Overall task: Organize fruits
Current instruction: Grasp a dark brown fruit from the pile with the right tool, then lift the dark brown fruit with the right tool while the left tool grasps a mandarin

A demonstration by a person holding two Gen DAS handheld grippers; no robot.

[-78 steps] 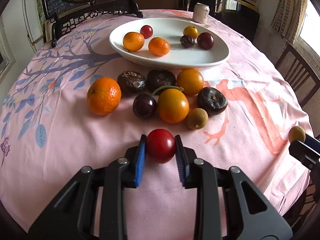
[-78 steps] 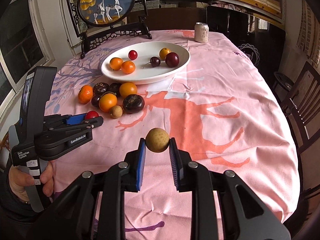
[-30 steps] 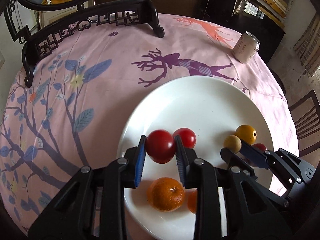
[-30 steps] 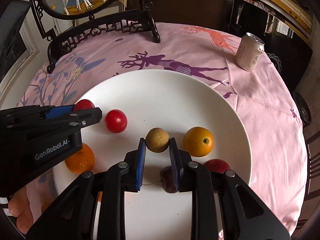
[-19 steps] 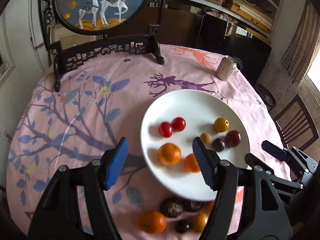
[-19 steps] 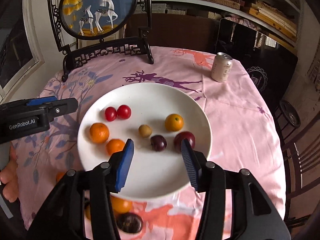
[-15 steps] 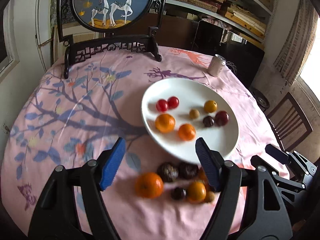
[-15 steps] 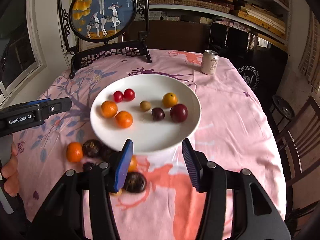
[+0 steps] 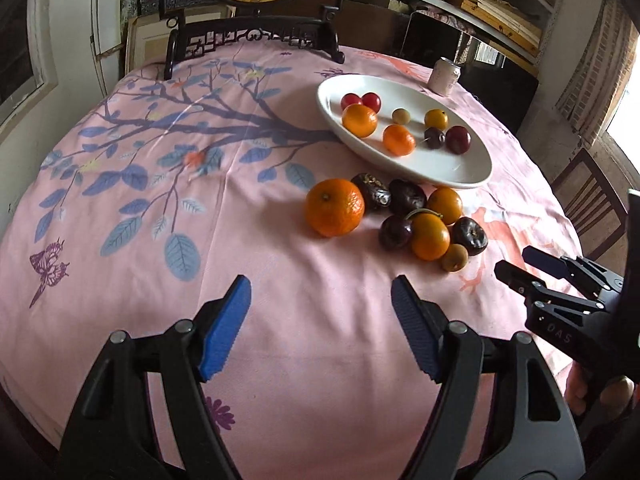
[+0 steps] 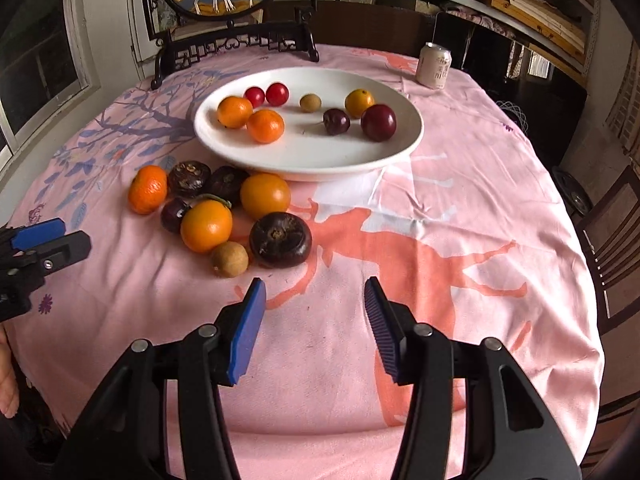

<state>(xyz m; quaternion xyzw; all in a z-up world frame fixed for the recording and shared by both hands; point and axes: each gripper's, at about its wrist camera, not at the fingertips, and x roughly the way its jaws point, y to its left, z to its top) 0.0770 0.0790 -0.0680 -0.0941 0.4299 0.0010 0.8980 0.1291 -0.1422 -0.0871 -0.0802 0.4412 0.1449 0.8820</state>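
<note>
A white plate (image 9: 460, 168) (image 10: 320, 160) holds several fruits: two red tomatoes (image 10: 272, 95), two oranges (image 10: 250, 118), a small tan longan (image 10: 310, 103), a yellow-orange fruit, a dark cherry and a plum (image 10: 378, 122). In front of the plate lies a cluster on the cloth: a mandarin (image 9: 334, 207) (image 10: 147, 189), dark brown fruits (image 10: 280, 239), two oranges (image 10: 206, 226), a dark cherry and a tan longan (image 10: 229, 259). My left gripper (image 9: 320, 324) is open and empty, near and left of the cluster. My right gripper (image 10: 314, 320) is open and empty, just in front of the longan.
A pink patterned cloth (image 10: 460, 240) covers the round table. A drink can (image 10: 434, 65) stands behind the plate. A framed deer ornament on a black stand (image 10: 236, 46) is at the far edge. Wooden chairs (image 10: 616, 240) stand at the right.
Both grippers let go of their fruit on the plate, the left a red tomato and the right a longan, opened, and pulled back toward the near edge, lower over the cloth.
</note>
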